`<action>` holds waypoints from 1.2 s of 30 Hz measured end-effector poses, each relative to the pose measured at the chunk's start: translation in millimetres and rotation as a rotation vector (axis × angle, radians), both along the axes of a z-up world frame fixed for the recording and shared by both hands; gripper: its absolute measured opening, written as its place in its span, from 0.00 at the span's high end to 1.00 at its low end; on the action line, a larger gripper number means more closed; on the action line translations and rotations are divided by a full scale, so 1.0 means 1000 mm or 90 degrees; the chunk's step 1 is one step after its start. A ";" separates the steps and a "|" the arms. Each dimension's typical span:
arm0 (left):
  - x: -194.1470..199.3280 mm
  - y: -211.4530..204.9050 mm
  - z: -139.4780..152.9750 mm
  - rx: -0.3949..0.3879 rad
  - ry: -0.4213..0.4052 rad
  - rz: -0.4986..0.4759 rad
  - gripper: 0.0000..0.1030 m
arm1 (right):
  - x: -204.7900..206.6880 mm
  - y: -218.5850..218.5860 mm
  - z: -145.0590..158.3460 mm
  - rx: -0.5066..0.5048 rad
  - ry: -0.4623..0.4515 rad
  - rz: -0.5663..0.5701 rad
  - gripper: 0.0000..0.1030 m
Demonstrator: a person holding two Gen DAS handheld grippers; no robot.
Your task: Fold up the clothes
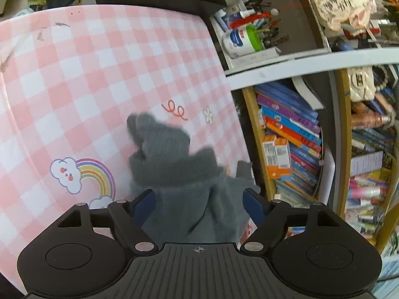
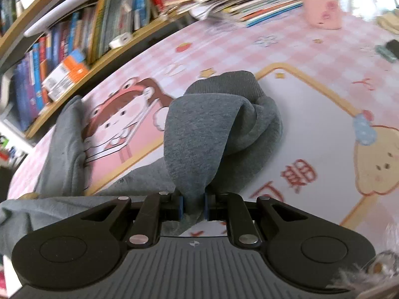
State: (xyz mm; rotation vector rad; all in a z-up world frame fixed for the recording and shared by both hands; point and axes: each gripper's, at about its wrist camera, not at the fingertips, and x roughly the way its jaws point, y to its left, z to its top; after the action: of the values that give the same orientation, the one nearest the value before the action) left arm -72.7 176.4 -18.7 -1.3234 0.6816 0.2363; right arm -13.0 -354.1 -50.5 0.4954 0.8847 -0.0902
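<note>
Grey fleece garment with ribbed cuffs (image 2: 219, 124) lies crumpled on the bench, which is covered by a pink-and-white checked cloth with cartoon prints (image 1: 87, 79). Right gripper (image 2: 194, 205) is clenched on a bunched fold of the grey fleece; the fabric rises as a taut strip from between the blue pads of its fingers (image 2: 180, 205) and runs forward into a rolled lump with a ribbed cuff at its far end. More of the same garment trails off to the left in the right wrist view, lying flat over the cartoon character print, with one part near the bench edge by the bookshelf of coloured books (image 2: 62, 49). Left gripper (image 1: 199, 206) is released, jaws spread wide; the grey fleece garment (image 1: 174, 164) sits between and ahead of its blue-padded fingers (image 1: 146, 205), pads not pressing on it as far as can be seen. In the left wrist view the cloth is blurred, a ribbed cuff piece sticking up toward the squiggle print, next to the rainbow-and-cloud print (image 1: 82, 177). Cluttered shelf with pens and a white jar with green lid (image 1: 244, 39) stands beyond the bench edge.
</note>
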 end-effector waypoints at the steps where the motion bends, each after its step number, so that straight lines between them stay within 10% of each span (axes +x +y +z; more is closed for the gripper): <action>1: 0.004 0.001 0.000 0.009 0.007 0.001 0.23 | -0.001 0.000 0.000 0.000 -0.001 -0.001 0.88; 8: 0.026 -0.006 0.024 0.154 -0.002 -0.034 0.24 | -0.005 0.004 -0.001 -0.010 -0.005 0.004 0.88; 20: 0.056 -0.021 0.011 -0.043 0.027 -0.009 0.34 | -0.002 0.001 -0.002 0.002 -0.008 0.020 0.88; 22: 0.064 -0.023 0.003 -0.032 0.054 0.000 0.41 | -0.002 0.000 -0.002 0.005 -0.009 0.026 0.88; 24: 0.062 -0.026 -0.009 -0.039 0.084 0.015 0.83 | -0.002 -0.003 -0.003 0.015 -0.013 0.031 0.88; 26: 0.055 -0.029 -0.021 -0.048 0.099 0.036 0.99 | -0.003 -0.007 -0.004 0.028 -0.017 0.034 0.88; 36: -0.013 -0.046 0.011 0.083 0.002 -0.035 0.99 | 0.003 -0.014 -0.004 0.045 -0.006 0.058 0.88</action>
State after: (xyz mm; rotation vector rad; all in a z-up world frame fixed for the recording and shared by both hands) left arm -85.9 130.5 -7.3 -1.1785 0.6931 0.2343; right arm -10.5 -368.2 -54.6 0.5209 0.9022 0.0266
